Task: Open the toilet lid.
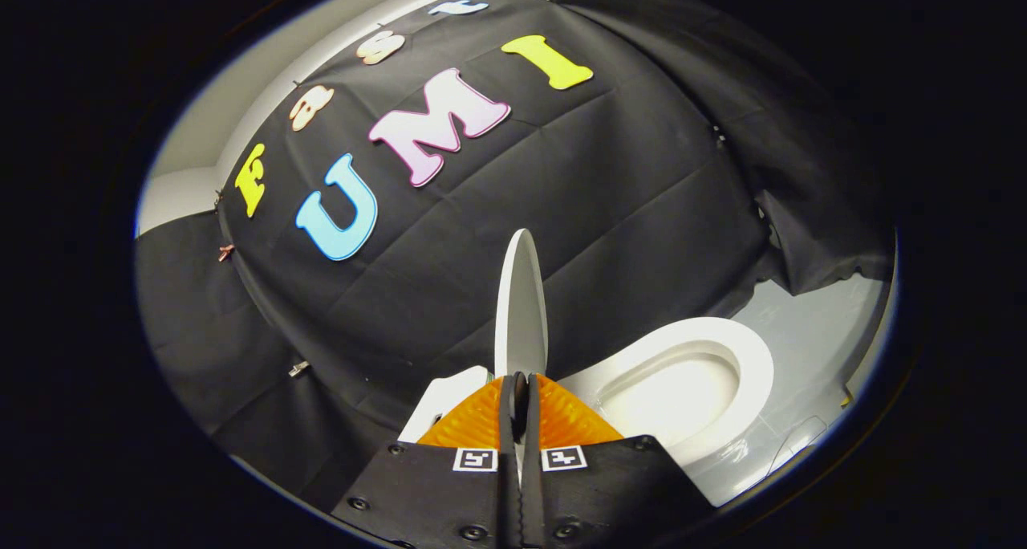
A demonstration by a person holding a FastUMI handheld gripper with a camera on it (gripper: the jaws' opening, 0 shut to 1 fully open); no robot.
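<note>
Gripper [520,388]: the two fingers are drawn close together, with the lower edge of the lid [521,308] pinched between them. Both fingers appear to press on the lid; the gap between them is no wider than the lid's thickness.

Lid: white, seen edge-on. It rises as a narrow, tapering blade straight ahead of the fingers and ends in a rounded top against the black cloth wall [626,180]. It stands raised, well clear of the seat, and close to upright in this view.

Toilet [726,461]: white, to the right of the fingers and beyond them. The seat [754,364] is down on the bowl rim, an oval ring, fully exposed. The bowl [674,396] inside it is open to view and brightly lit. Part of the white toilet body [437,400] also shows just left of the fingers, at the lid's base.

Floor [818,332]: pale grey, seen beyond the seat on the right, running up to the hem of the cloth wall.

Surroundings: the cloth hangs in folds behind the lid and wraps round to the right. A pale wall [200,132] shows above and left of it. Small clips [298,368] hold the cloth on the left.
</note>
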